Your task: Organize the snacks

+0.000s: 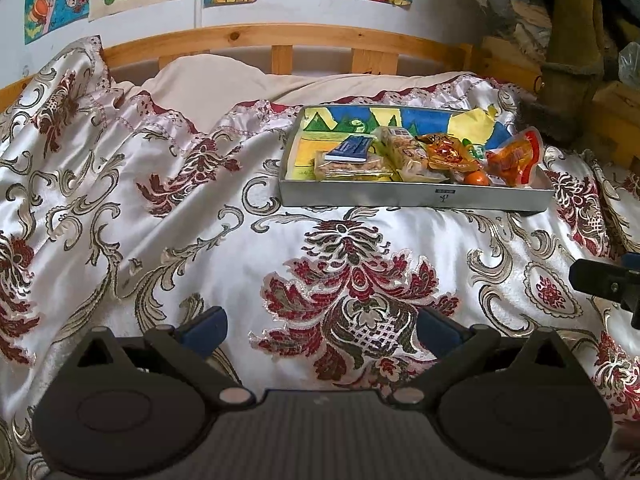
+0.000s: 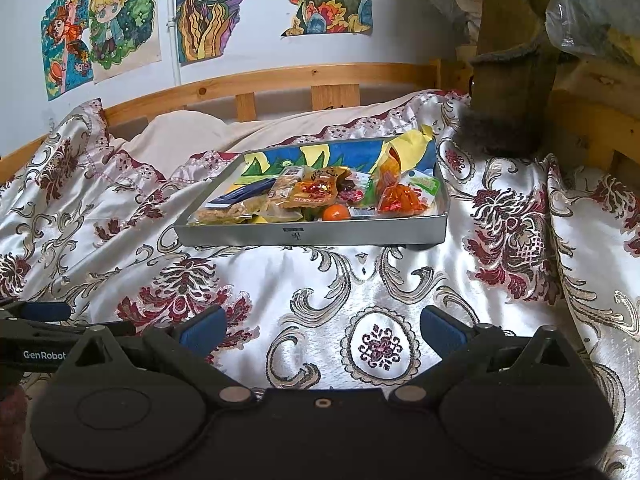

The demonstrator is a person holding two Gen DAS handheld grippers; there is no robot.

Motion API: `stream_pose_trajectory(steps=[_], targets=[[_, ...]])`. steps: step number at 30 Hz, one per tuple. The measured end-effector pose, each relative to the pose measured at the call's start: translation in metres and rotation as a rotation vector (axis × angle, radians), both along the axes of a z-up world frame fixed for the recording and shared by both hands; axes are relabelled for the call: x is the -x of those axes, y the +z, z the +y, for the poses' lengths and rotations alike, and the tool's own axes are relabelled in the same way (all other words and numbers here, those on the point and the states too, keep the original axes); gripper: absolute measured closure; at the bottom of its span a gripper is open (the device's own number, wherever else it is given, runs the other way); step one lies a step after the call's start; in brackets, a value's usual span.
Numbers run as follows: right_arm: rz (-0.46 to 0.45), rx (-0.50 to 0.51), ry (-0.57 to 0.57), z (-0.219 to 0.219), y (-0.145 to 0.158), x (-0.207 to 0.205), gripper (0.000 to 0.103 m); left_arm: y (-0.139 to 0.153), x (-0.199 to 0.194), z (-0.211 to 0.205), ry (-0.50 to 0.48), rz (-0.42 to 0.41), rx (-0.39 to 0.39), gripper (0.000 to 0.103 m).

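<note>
- Two grippers, left gripper (image 1: 320, 330) and right gripper (image 2: 320, 330), side by side low over a bed, jaws of both spread wide, nothing between the blue pads.
- Satin bedspread (image 1: 160, 200), white with dark red flowers and gold scrolls, rumpled into folds on the left, flatter in the middle.
- Shallow grey tray (image 2: 312, 236) on the bedspread, well apart from both grippers, ahead of the right one and ahead and to the right of the left one.
- Snacks (image 2: 320, 196) heaped inside the tray: clear packets of pale biscuits, orange and red wrappers, one small orange fruit (image 2: 335, 212) against the near wall, a blue booklet (image 1: 352, 149) at the left end.
- Painted sheet (image 1: 352, 116) of blue, yellow and green lining the tray floor.
- Plain cream pillow (image 1: 200, 88) past the bedspread's edge, against a wooden rail (image 1: 280, 38).
- White wall above, hung with bright drawings (image 2: 112, 24), some torn at the edges.
- Wooden furniture and clutter on the far right, details unclear.
</note>
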State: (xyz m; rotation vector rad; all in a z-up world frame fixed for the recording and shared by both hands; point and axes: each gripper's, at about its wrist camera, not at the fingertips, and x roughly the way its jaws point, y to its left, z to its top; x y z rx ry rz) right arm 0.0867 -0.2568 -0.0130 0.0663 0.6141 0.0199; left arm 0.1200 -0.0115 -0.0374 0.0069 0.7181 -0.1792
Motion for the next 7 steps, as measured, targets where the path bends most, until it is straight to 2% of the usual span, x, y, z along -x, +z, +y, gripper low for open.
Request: stream_pose_trajectory(steps=[7], targets=[[0.006, 0.0, 0.002, -0.001, 0.001, -0.0015, 0.001, 0.0012, 0.0009, -0.0025, -0.014, -0.006, -0.007, 0.0]])
